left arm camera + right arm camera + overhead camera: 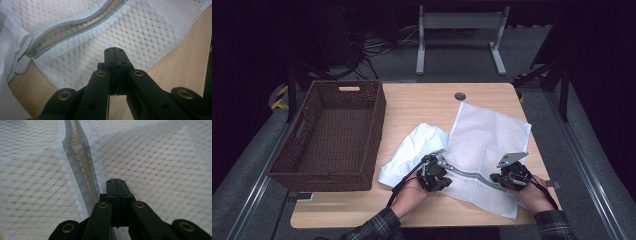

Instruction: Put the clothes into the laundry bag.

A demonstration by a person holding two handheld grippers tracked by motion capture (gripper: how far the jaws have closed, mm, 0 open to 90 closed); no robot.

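A white mesh laundry bag (484,145) lies flat on the right half of the wooden worktop (422,105), its grey zipper (467,173) running along the near edge from left to right. The zipper gapes open in a narrow slit, its pull (23,64) at the left end, just beside a crumpled white garment (414,150) that touches the bag's left side. The left gripper (433,172) rests at that left end and is the nearer one to both pull and garment; its fingers (114,56) are pressed together over the mesh just below the zipper. The right gripper (512,176) sits at the zipper's right end, fingers (116,186) also pressed together beside the slit. A brown woven basket (307,150) stands well apart at the left.
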